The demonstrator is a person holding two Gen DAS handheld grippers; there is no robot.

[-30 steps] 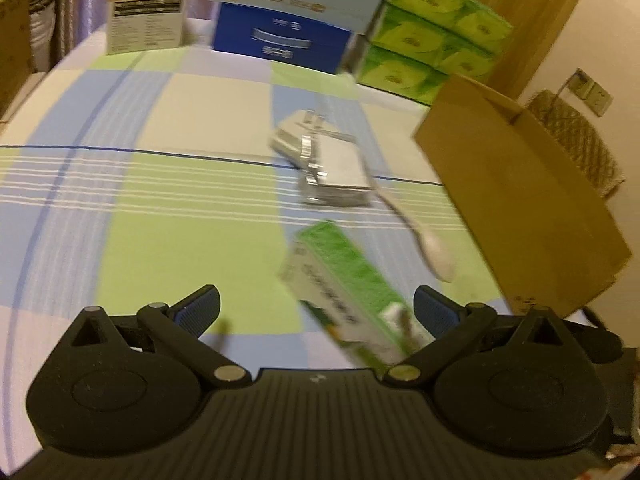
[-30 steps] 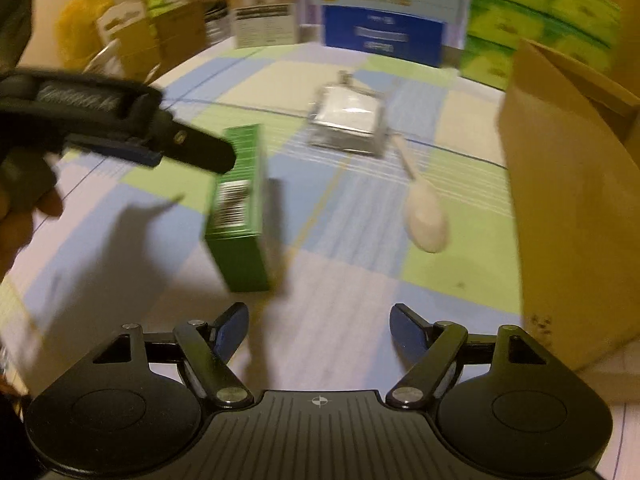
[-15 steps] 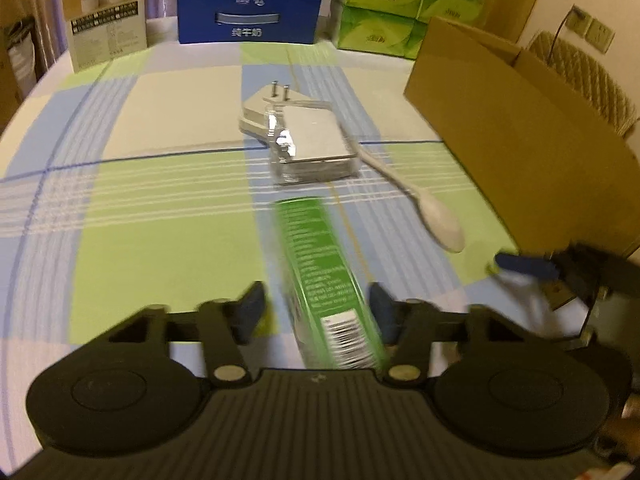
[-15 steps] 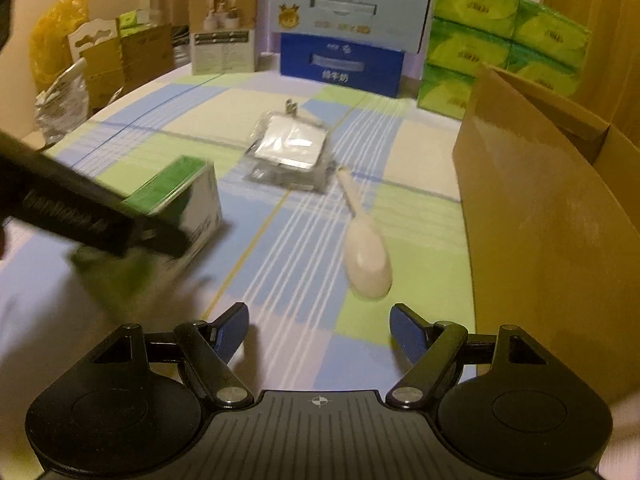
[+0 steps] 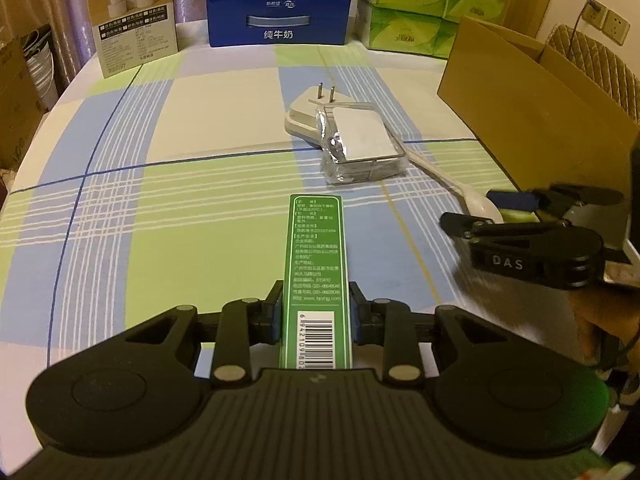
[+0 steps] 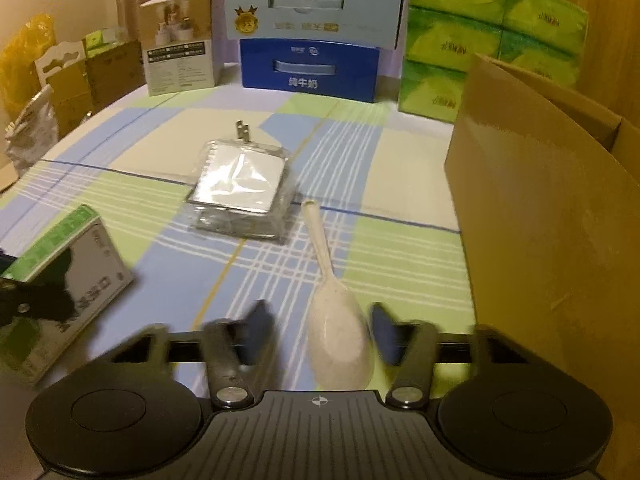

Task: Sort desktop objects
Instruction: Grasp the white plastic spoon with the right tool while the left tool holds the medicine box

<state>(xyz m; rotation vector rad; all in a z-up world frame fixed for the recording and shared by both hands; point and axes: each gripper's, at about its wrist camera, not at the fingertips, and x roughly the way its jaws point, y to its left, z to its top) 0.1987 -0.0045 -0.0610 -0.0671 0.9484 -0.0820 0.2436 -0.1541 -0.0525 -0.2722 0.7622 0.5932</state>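
Right now the green box [image 5: 316, 280] sits clamped between the 2 blue pads of the left gripper [image 5: 316, 312], its narrow green face up, printed with small white Chinese text, the address www.byshg.com and a white barcode label beginning 6 942109; whether it is lifted off the checked tablecloth [image 5: 160, 208] cannot be told. From the right wrist view the same box [image 6: 68, 280] lies at the near left, showing a pale broad face with dark characters partly covered by a black gripper part. Near the right side, the right gripper [image 6: 316, 332] has its jaws apart around the bowl of a cream plastic spoon [image 6: 340, 336], the right pad close against it and the left pad standing clear; the pads are blurred. In the left wrist view that gripper [image 5: 492, 212] carries the letters DAS on its black body, with the spoon [image 5: 452, 180] stretching away toward a clear-wrapped pack [image 5: 362, 146] with a white square top. Touching the pack's far side is a white plug adapter [image 5: 308, 114] with 2 prongs pointing up. To the right stands an open brown cardboard box [image 6: 540, 216]. At the far edge are a blue milk carton [image 5: 278, 20] reading 纯牛奶, a tan product box [image 5: 134, 16], and stacked green tissue packs [image 5: 416, 0].
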